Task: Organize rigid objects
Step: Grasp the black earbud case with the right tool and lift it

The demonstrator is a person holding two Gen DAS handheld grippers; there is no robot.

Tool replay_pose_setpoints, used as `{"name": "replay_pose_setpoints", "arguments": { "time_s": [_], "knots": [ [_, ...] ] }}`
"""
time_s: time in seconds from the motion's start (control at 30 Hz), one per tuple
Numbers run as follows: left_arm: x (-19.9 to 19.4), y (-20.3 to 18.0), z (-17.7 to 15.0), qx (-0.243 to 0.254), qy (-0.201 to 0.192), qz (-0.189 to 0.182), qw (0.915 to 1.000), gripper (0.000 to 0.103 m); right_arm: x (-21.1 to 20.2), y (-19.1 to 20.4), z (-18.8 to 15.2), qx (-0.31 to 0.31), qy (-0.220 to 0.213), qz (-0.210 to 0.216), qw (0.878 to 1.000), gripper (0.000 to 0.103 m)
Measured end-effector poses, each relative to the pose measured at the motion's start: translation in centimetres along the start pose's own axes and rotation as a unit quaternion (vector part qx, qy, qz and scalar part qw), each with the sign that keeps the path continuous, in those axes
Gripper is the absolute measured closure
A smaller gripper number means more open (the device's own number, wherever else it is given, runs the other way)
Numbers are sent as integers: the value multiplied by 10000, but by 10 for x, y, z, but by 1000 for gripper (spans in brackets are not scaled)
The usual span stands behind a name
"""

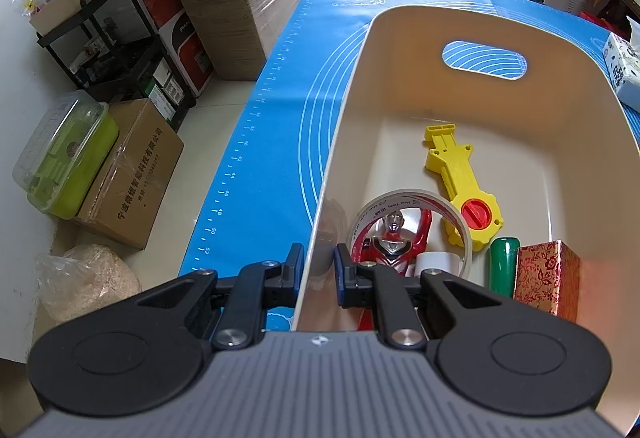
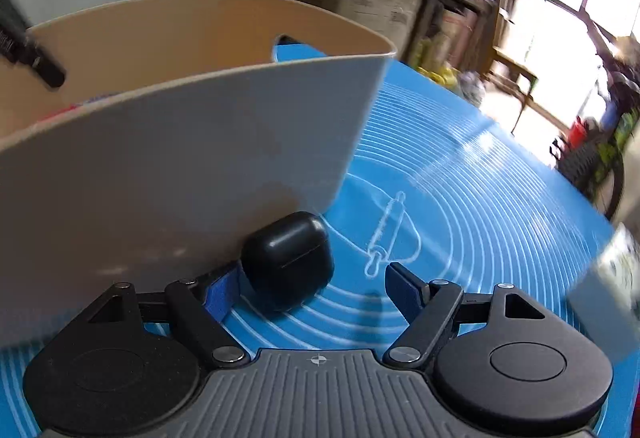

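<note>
While my left gripper [image 1: 318, 270] pinches the near side wall of the cream bin [image 1: 340, 141], one pad outside and one inside, the bin stands on the blue mat [image 1: 256, 141]. Inside it lie a tape roll [image 1: 412, 230] around a red figure [image 1: 394, 242], a yellow toy [image 1: 464, 185], a green cylinder [image 1: 503, 266] and a red patterned box [image 1: 546, 278]. To the right, my right gripper [image 2: 310, 288] has its jaws spread wide, and between them, close to the left pad, a black earbud case [image 2: 288, 260] sits on the mat, touching the bin's outer wall.
</note>
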State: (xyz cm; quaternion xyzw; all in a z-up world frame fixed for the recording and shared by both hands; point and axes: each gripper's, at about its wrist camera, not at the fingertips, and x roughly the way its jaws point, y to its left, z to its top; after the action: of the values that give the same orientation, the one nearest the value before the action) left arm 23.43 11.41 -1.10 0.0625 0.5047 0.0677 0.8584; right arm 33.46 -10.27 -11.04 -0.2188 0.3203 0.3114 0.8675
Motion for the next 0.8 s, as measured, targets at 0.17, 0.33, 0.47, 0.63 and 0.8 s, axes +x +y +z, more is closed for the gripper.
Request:
{"name": "replay_pose_setpoints", "arguments": {
  "time_s": [0.17,0.33,0.47,0.63,0.8],
  "knots": [
    [0,-1,0,45,7,5,10000,85,6,-6,7,-491,-43,389,9980,20],
    [0,-6,0,114,-4,86,9999,84,8,-21,8,-464,-86,963,9942,40],
    [0,-9,0,146,8,161,9998,83,6,-31,4,-276,-148,1369,9901,49],
    [0,-8,0,124,13,171,9998,83,4,-32,-1,-205,-144,1237,9920,50],
    [0,-6,0,72,13,132,9999,83,-13,-32,-16,12,-101,978,9952,50]
  ]
}}
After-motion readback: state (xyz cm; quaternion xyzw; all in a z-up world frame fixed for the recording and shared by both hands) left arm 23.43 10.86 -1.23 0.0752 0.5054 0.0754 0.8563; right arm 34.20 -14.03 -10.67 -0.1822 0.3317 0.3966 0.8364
